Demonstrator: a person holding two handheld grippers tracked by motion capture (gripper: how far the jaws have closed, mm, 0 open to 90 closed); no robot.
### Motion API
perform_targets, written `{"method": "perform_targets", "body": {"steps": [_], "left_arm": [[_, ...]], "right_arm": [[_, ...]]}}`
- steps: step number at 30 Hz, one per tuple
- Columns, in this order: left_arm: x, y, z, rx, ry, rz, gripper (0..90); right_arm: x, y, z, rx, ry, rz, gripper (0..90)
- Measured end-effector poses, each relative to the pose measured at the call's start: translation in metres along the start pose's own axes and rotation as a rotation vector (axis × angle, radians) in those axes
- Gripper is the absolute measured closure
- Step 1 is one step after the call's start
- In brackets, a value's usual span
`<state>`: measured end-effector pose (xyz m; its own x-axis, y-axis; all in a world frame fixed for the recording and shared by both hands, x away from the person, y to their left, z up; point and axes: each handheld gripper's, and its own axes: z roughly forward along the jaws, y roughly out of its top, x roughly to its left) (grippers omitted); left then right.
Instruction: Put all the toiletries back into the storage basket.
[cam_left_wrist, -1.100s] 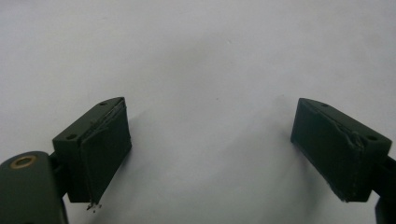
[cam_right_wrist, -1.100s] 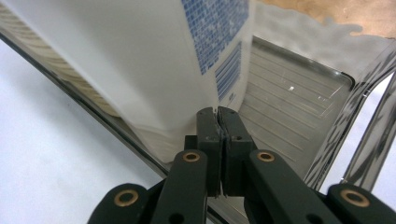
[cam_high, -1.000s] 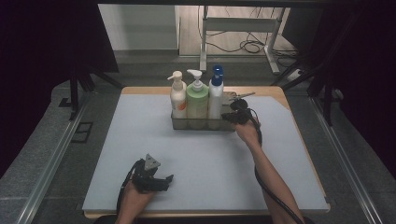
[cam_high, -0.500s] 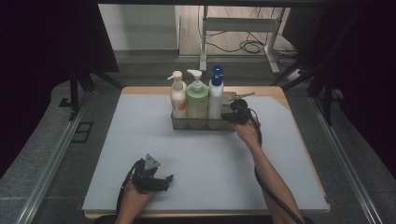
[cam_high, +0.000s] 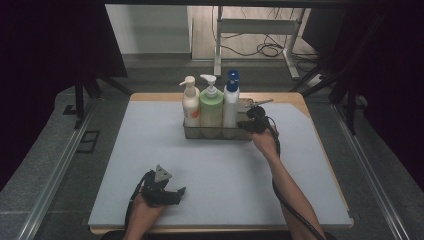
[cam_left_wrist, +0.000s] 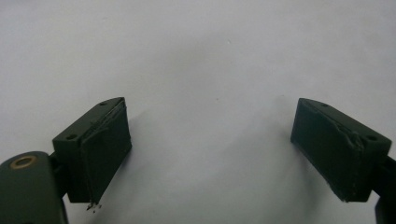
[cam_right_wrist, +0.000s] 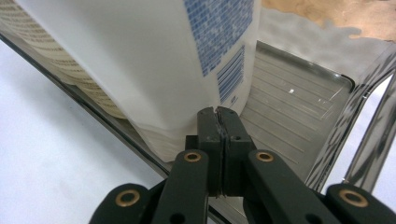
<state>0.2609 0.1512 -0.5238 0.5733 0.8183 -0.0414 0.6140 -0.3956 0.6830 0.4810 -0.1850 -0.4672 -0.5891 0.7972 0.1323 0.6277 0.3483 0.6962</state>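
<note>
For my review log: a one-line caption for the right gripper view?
Right gripper, jaws shut and empty, at the clear tray's front wall beside the white bottle.

No lettering is legible; the white bottle bears only blurred blue print and a barcode.

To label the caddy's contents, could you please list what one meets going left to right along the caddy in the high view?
Cream pump bottle → green pump bottle → white bottle with blue cap → right gripper, at the caddy's right end.
</note>
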Motion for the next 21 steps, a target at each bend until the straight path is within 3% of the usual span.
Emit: {"method": "perform_targets", "body": {"steps": [12,21], "left_arm": [[0.0,0.0,0.0,0.002,0.001,0.003,11.6],[0.0,0.0,0.0,0.002,0.001,0.003,11.6]], "right_arm": [[0.002,0.004,-0.014,-0.022,0.001,-0.018,80.1],[0.001,0.003,-0.024,-0.044,-0.004,-0.019,67.0]]}}
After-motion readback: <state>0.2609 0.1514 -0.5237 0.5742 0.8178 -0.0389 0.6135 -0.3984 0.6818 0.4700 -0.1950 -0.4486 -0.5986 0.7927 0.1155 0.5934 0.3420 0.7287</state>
